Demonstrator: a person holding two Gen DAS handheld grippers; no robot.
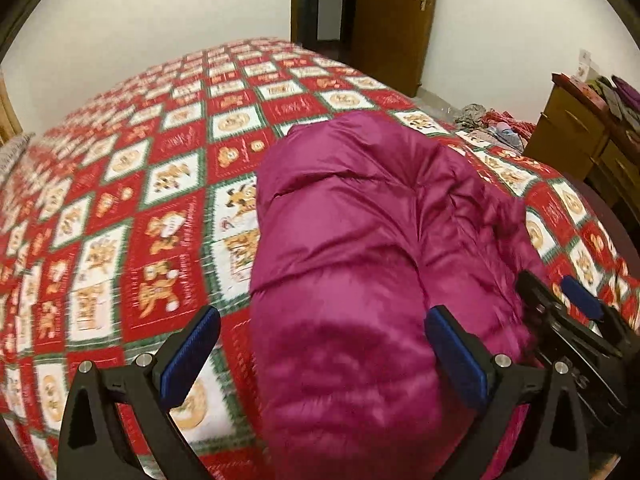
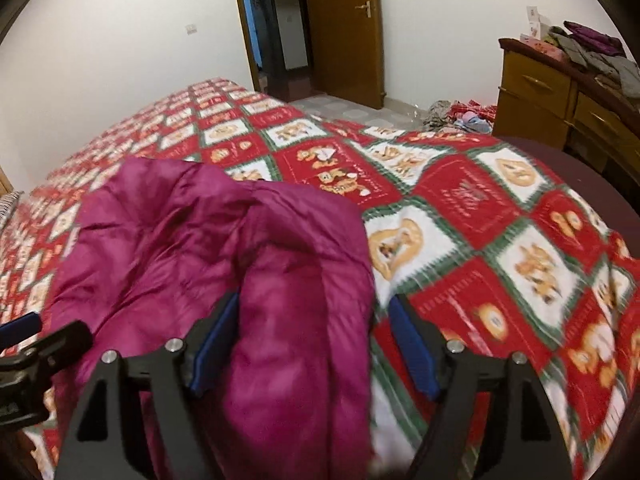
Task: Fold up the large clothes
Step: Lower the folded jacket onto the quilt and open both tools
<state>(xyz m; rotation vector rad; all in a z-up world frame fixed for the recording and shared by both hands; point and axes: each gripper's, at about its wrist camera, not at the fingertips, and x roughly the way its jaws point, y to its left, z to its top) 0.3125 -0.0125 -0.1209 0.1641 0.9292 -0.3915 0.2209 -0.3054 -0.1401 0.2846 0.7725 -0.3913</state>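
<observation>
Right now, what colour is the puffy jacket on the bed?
Magenta-purple jacket, clearest in the left wrist view.

Left of jacket: the bedspread (image 1: 120,208) lies bare and flat, open to a pass.
Right of jacket: bare bedspread out to the bed's edge.
Middle: the puffy magenta jacket (image 1: 360,240) bulges high between the spread fingers of both grippers.
Right gripper (image 2: 316,348): crowds the jacket's right flank.
Beyond the bed: clothes pile (image 2: 460,114) on the floor, wooden dresser (image 2: 560,100) close by; the gap there looks narrow, though blurred.
</observation>
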